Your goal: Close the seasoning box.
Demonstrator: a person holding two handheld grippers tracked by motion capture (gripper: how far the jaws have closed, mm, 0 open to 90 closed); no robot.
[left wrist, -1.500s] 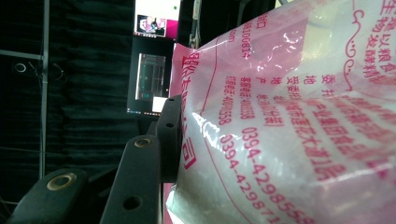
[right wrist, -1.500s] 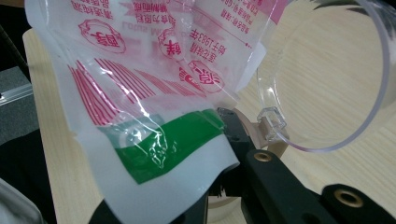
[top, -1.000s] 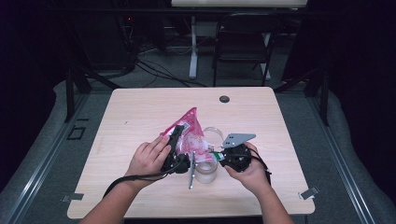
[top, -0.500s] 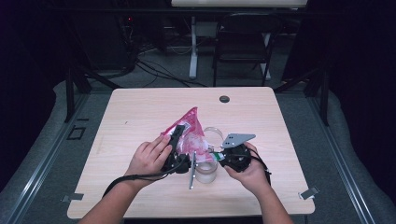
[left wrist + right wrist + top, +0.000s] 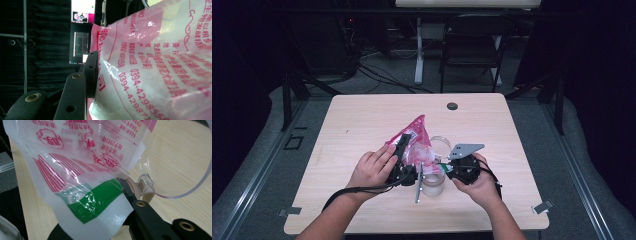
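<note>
Both my claws grip the pink bag [image 5: 416, 142] at frame centre — left gripper [image 5: 403, 159] clenched on its side, right gripper [image 5: 447, 167] pinching its green-banded corner.

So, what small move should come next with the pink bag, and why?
Probably tip the pink bag a little further toward the clear cup. The left gripper clamps the bag's upper part, the right gripper pinches its green-marked corner, and that corner hangs by the cup's rim, so a pour seems prepared.
</note>
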